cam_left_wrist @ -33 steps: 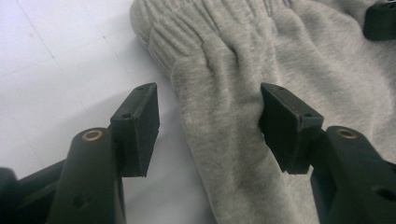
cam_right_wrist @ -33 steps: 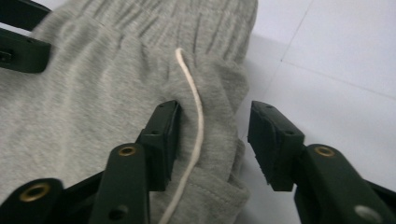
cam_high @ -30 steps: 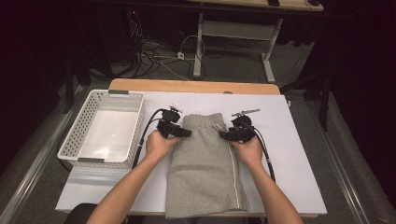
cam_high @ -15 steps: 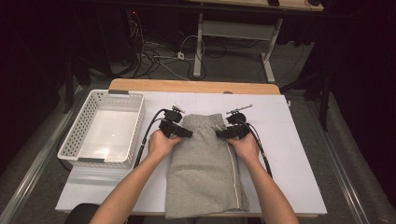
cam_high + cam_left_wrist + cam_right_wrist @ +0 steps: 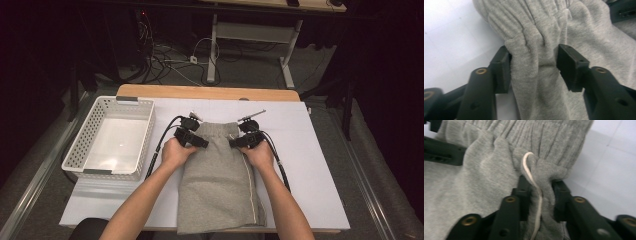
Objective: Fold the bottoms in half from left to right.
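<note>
Grey shorts point(image 5: 220, 180) lie folded on the white table point(image 5: 310, 165), waistband at the far end. My left gripper point(image 5: 204, 142) is at the waistband's left corner. In the left gripper view a bunched fold of the shorts point(image 5: 534, 82) fills the gap between the jaws of the left gripper point(image 5: 534, 65), which have just been closing and touch it on both sides. My right gripper point(image 5: 234, 142) is at the waistband's right corner. Its jaws have just been closing too, and the right gripper point(image 5: 540, 195) pinches a narrow ridge of cloth with a white trim line point(image 5: 529, 167) running through it.
A white perforated basket point(image 5: 150, 135) stands at the left of the table, nothing showing inside. Black cables trail from both grippers toward the person. A wooden strip point(image 5: 210, 92) borders the table's far edge. Bare white surface lies to the right of the shorts.
Both grippers have edged inward onto the waistband corners and their jaws have narrowed. The waistband is now gathered into a fold at each corner. The hands have hardly shifted.
</note>
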`<state>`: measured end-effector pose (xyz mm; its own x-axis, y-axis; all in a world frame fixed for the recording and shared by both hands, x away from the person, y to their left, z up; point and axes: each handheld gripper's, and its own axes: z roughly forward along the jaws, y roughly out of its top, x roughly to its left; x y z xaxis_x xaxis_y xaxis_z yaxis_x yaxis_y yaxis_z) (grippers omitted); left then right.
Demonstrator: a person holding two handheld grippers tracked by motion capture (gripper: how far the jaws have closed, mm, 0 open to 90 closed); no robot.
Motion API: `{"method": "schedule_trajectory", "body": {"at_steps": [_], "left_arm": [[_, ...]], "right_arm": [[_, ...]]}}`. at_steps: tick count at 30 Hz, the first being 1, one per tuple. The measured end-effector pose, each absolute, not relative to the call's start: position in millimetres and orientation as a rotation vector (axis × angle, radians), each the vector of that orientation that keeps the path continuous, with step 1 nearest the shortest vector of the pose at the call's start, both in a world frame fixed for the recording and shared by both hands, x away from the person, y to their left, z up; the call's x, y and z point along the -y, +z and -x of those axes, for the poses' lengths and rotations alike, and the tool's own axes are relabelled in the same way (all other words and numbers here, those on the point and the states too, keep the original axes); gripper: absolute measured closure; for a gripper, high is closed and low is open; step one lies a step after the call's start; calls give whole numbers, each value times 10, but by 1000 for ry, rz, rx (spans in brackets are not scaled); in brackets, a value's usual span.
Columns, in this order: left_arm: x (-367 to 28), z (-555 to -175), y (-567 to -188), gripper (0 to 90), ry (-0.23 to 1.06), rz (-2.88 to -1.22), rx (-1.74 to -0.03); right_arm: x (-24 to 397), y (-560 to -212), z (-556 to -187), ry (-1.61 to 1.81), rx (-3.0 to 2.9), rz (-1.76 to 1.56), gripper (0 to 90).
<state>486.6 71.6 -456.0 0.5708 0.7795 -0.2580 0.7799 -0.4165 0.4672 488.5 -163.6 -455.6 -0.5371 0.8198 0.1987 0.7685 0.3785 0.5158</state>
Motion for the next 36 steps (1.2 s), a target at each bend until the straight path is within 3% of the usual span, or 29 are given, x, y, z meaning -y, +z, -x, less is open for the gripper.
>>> {"method": "schedule_trajectory", "body": {"at_steps": [5,9,12,36], "left_arm": [[-718,-4868,-4568,575,-21,-2260,-1219],[-728,-4887,-4589,734,-114,-2241,-1201],[-748,-4903,-4592,791,-167,-2225,-1211],[-896,-4978,-4014,807,-10,-2170,-1140]], "right_arm": [[1636,-4553,-4871,877,-2553,-1468,791],[1654,-4554,-4875,891,-2556,-1474,799],[1654,-4542,-4862,890,-2552,-1471,803],[1751,-4099,-4886,1061,-2453,-1390,807]]}}
